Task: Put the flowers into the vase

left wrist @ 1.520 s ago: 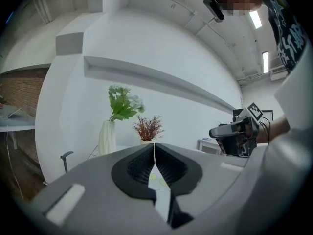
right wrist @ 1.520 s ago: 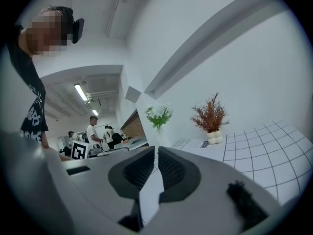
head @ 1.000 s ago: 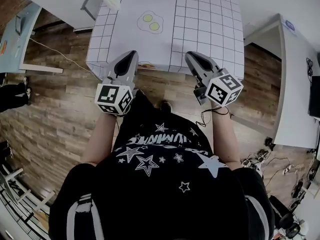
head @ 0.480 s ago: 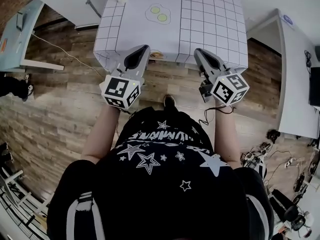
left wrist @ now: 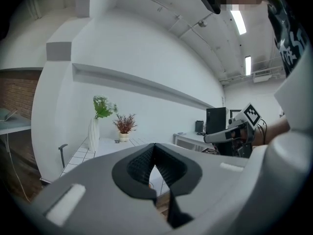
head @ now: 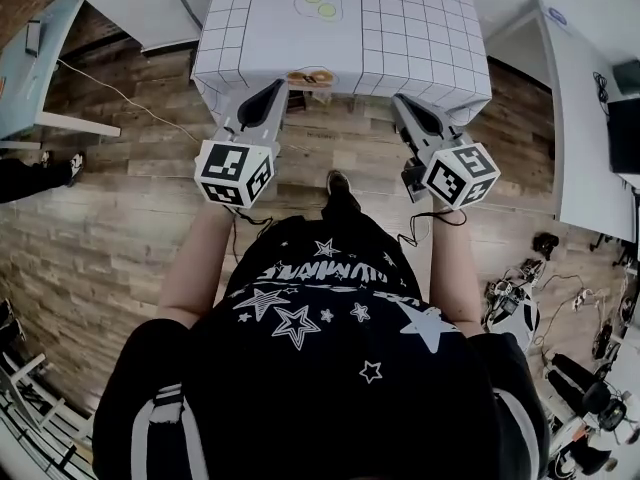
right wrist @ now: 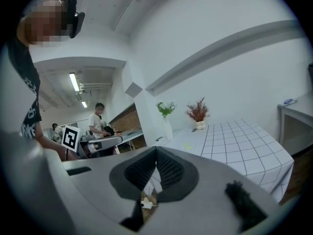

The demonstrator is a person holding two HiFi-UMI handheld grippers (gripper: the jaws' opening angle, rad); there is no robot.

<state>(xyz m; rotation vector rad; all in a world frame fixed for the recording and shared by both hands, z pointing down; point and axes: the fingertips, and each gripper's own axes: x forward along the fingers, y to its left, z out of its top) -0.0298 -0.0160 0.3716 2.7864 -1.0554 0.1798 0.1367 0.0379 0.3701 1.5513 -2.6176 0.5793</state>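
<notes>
Both hands are out in front of the person, aimed at the near end of the table (head: pixel 420 28). The left gripper (head: pixel 274 86) has its jaws closed tight with nothing between them, and so does the right gripper (head: pixel 404 102): pads together, empty.

The table has a white cloth (right wrist: pixel 239 143) with a thin dark grid on it, hanging down over the edges. There's a fried-egg print (head: pixel 321 5) on the plain part of the cloth, and something small and orange (head: pixel 310 75) sits right at the near edge; it's too small to make out.

The flowers (left wrist: pixel 102 106), a green bunch with pale blooms, are way at the far end of the table, standing upright in a tall white vase (left wrist: pixel 93 134). Just beside it is a little pot (left wrist: pixel 124 136) with a reddish dried plant in it. So the flowers are well apart from both grippers.

Room-wise: wood plank floor (head: pixel 110 228), plain white walls, and a stretch of brick wall (left wrist: pixel 17 89) off to the left. Strip lights (left wrist: pixel 239 21) run along the ceiling. More white desks (head: pixel 585 128) sit to the right, with a dark computer tower (left wrist: pixel 215 121) on 1 of them and a tangle of cables (head: pixel 520 303) on the floor. In the right gripper view, another person (right wrist: pixel 97 120) stands at a desk in the background.
</notes>
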